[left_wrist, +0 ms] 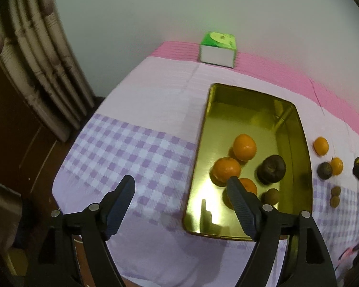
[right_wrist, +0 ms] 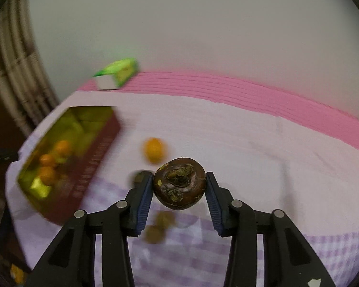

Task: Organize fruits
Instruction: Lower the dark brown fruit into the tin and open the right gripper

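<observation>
a: what is the right gripper (right_wrist: pixel 179 184) holding?

b: a dark brown round fruit (right_wrist: pixel 179 183), likely a mangosteen, clamped between its two fingers (right_wrist: pixel 144 197). the fingers are closed partway, one pad on each side of it. its skin is glossy, and the end facing the camera shows a wrinkled ring with dried greenish-yellow bits at the centre. it hangs above the surface (right_wrist: pixel 227 131), which has a pale lilac cloth over it.

a: what lies near those fingers?

b: just beyond the left fingertip, an orange citrus fruit (right_wrist: pixel 154 151) lies on the cloth. below the fingers two small brownish fruits (right_wrist: pixel 159 227) show, blurred. further left sits a gold-lined tin (right_wrist: pixel 67 124) with dark red sides.

a: and the left gripper (left_wrist: pixel 182 187)?

b: its fingers (left_wrist: pixel 120 205) stand wide apart with nothing between them. the left fingertip hangs over checked cloth, the right fingertip over the tin's near end. just past that fingertip, inside the tin, lie three oranges (left_wrist: pixel 244 147), a second dark brown fruit (left_wrist: pixel 271 168) and one small brown fruit (left_wrist: pixel 270 196).
</observation>
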